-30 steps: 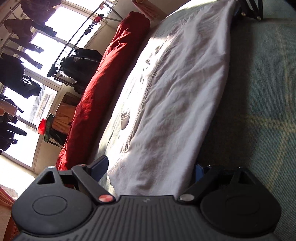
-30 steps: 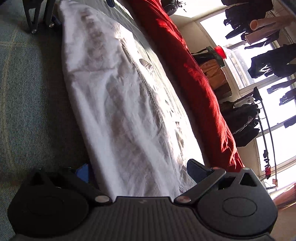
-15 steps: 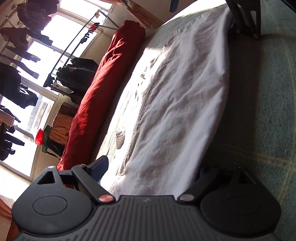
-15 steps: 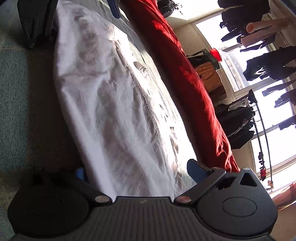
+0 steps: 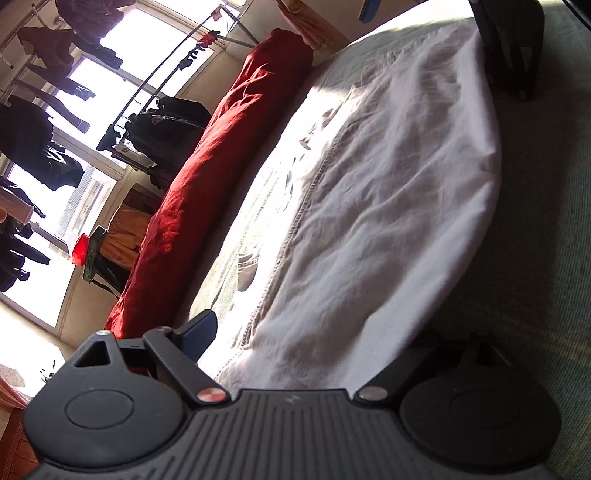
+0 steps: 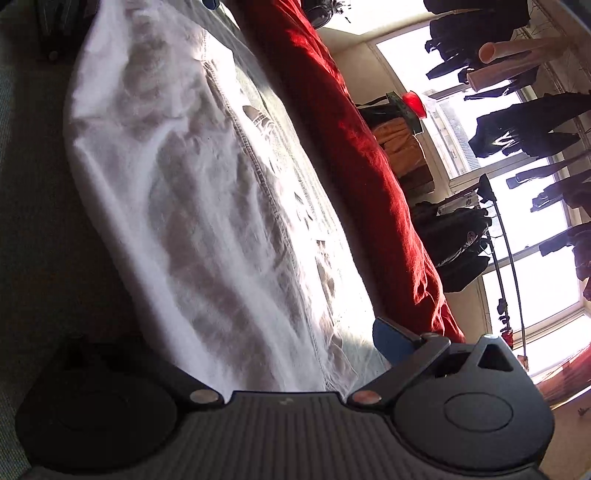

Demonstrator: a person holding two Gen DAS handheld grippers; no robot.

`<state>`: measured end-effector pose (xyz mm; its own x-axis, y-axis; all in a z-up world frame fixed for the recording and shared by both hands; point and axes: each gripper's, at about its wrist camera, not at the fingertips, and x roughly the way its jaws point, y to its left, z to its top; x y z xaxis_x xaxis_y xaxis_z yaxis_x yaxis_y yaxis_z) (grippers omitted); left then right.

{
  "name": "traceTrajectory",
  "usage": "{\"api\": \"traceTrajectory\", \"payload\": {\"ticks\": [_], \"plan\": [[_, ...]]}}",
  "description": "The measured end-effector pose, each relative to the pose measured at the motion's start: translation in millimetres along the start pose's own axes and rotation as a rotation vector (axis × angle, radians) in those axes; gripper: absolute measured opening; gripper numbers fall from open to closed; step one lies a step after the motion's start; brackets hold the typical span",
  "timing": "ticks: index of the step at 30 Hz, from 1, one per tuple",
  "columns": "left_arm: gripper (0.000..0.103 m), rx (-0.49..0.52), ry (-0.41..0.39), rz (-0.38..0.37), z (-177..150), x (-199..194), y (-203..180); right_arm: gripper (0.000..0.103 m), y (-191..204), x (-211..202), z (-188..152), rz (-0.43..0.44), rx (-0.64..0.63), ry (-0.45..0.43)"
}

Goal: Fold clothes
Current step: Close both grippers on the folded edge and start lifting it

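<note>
A white garment lies stretched along the green bed cover, with a stitched hem running down it. My left gripper is turned on its side at one end, open wide, with the cloth lying between its fingers. One blue pad shows; the other finger is hidden under the cloth. At the opposite end my right gripper stands the same way, open, with the garment between its fingers and one blue pad showing. Each gripper appears at the far end of the other's view: the right gripper and the left gripper.
A long red rolled duvet lies along the bed's far side, beside the garment. Beyond it stand bright windows, a clothes rack with dark clothes, and a red object on a small stand. Green bed cover lies on the near side.
The two grippers have drawn closer together along the garment; each looms larger in the other's view. The cloth between them looks shorter and more rumpled.
</note>
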<state>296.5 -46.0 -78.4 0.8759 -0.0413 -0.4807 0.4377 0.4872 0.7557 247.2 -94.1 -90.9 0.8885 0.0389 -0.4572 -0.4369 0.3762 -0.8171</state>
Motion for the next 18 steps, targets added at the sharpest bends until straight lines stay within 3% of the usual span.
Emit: {"api": "traceTrajectory", "payload": {"ticks": [3, 4, 7, 9, 11, 13, 15, 18], "plan": [[0.067, 0.009, 0.001, -0.019, -6, -4, -2, 0.097, -4, -7, -8, 0.012, 0.015, 0.013], [0.064, 0.013, 0.002, -0.025, -9, -6, -3, 0.092, -3, -11, -13, 0.012, 0.003, 0.019], [0.038, 0.025, 0.005, -0.043, -15, -10, -5, 0.077, -2, -16, -23, 0.036, -0.005, 0.038], [0.023, 0.028, 0.002, -0.046, -14, -12, -5, 0.061, -1, -16, -21, 0.076, 0.008, 0.045], [0.013, 0.032, 0.0, -0.048, -13, -14, -6, 0.035, 2, -16, -18, 0.112, 0.005, 0.054], [0.011, 0.036, -0.002, -0.051, -12, -16, -7, 0.012, 5, -18, -14, 0.15, -0.007, 0.058], [0.004, 0.038, -0.005, -0.052, -10, -19, -7, 0.011, 3, -22, -12, 0.15, -0.007, 0.056], [0.002, 0.04, -0.009, -0.046, -9, -27, 0, 0.008, -6, -28, -11, 0.154, 0.019, 0.049]]}}
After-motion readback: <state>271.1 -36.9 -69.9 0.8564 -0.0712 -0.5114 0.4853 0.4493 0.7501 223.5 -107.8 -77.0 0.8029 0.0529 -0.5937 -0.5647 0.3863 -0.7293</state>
